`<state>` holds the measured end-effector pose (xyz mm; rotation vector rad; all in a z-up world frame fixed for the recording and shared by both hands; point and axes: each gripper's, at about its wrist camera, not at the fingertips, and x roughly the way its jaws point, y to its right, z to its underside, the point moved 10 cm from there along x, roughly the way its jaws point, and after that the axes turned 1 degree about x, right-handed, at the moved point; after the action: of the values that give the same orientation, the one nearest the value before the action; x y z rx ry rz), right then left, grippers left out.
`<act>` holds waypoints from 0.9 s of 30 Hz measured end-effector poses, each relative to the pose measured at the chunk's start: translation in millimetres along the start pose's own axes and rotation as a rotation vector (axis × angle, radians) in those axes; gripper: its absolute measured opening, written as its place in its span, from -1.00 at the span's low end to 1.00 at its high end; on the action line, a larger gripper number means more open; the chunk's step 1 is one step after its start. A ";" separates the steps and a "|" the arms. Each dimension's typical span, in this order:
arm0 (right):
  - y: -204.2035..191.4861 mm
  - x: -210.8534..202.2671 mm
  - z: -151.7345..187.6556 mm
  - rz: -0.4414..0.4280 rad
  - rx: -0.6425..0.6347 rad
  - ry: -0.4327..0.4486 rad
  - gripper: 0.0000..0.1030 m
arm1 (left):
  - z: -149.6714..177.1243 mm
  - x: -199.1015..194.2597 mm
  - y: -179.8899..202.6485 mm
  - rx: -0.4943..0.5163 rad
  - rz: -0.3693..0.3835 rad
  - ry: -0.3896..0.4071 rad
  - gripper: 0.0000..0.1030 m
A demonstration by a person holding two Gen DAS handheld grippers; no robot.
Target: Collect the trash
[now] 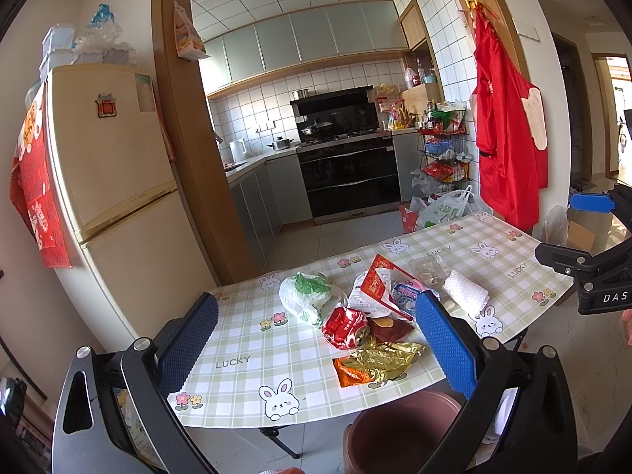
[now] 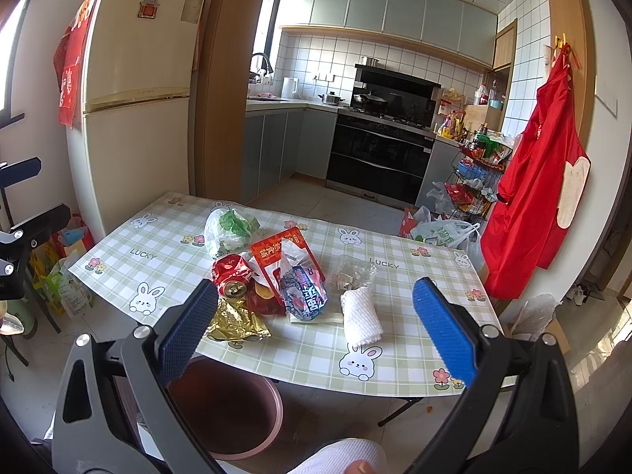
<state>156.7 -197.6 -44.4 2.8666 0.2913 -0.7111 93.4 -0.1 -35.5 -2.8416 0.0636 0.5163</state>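
Both the left claw and the right claw hang with fingers spread wide and empty above the near edge of the table, probably poised for a first pick. The trash sits heaped mid-table: a crushed red can, gold foil wrapper, white foam roll and green-white bag. A brown bin stands on the floor just below that edge, likely so pieces drop straight in.

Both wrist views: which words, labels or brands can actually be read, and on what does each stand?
"LUCKY": printed several times on the green checked bunny tablecloth.
"DAS": white letters on the black body of the right gripper, cut off at the frame edge.
Red snack packet, blue-and-white wrapper, crushed red drink can, white-and-green plastic bag on the floor, red cloth on the cream fridge: print too blurred to read.
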 end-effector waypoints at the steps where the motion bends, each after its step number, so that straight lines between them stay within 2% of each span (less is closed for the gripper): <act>1: 0.1 -0.1 -0.1 0.000 0.000 0.000 0.89 | 0.0 -0.1 0.0 0.000 0.000 0.000 0.91; 3: 0.0 -0.4 -0.3 0.001 0.001 0.000 0.89 | 7.4 -0.4 3.9 0.000 -0.001 0.000 0.91; 19: 6.7 -4.2 1.4 0.004 -0.001 -0.005 0.89 | 7.4 -1.1 4.5 -0.001 0.000 -0.001 0.91; 27: 13.1 11.0 13.9 0.009 0.023 -0.036 0.89 | 20.1 10.0 12.1 -0.009 0.053 -0.024 0.91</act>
<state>163.1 -211.6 -60.1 2.8711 0.2673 -0.7687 94.8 -6.7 -60.1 -2.8481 0.1330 0.5630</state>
